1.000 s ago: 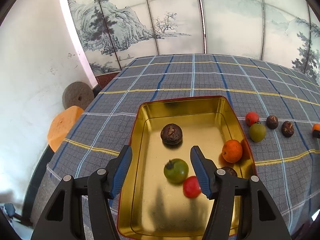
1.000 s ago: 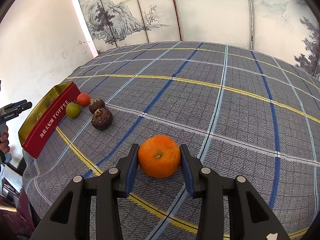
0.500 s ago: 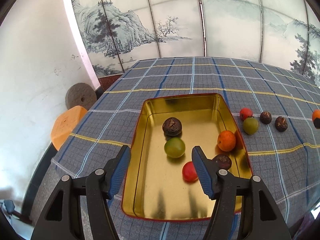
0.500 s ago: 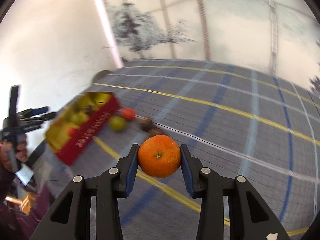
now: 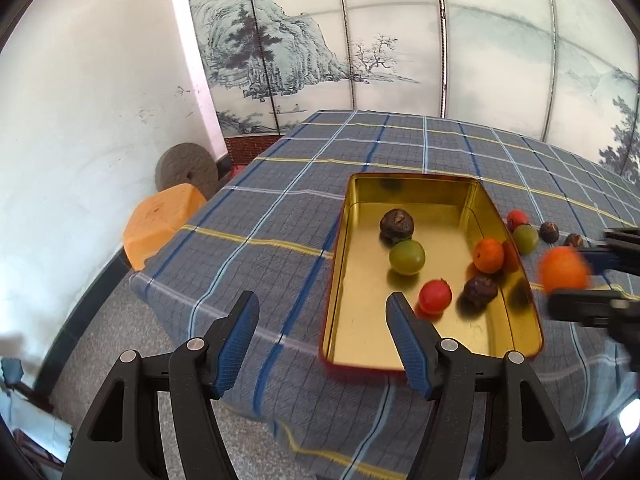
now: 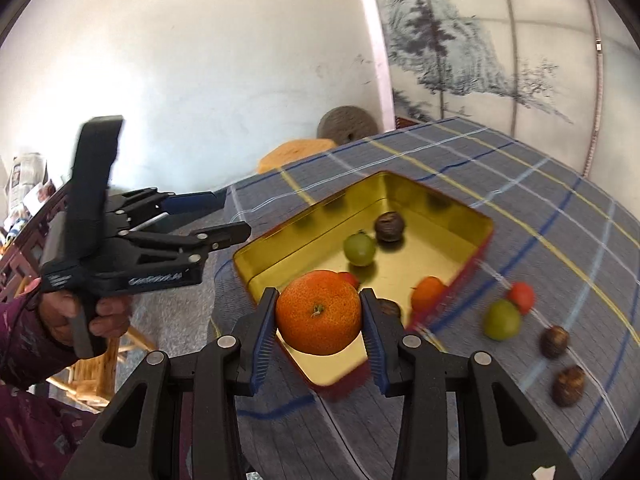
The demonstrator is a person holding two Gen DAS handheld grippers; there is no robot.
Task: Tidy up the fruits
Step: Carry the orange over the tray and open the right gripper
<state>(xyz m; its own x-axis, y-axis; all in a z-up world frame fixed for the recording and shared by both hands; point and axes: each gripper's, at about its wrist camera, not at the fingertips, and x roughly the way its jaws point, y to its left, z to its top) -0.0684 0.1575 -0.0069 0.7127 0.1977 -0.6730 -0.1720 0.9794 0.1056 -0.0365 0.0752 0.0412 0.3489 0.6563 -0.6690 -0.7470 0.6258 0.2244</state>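
Plaid-clothed table (image 5: 304,216) carries a gold tin (image 5: 340,280) and loose fruits (image 6: 501,319).

We saw a white plaster wall (image 5: 80,128), a painted landscape screen (image 5: 360,40), an orange stool (image 5: 160,224) and a millstone (image 5: 186,168).

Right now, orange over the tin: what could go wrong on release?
The right gripper holds the orange above the tin's near corner, so it may clip the rim and roll off. It could also land on the red fruit and dark fruit below.
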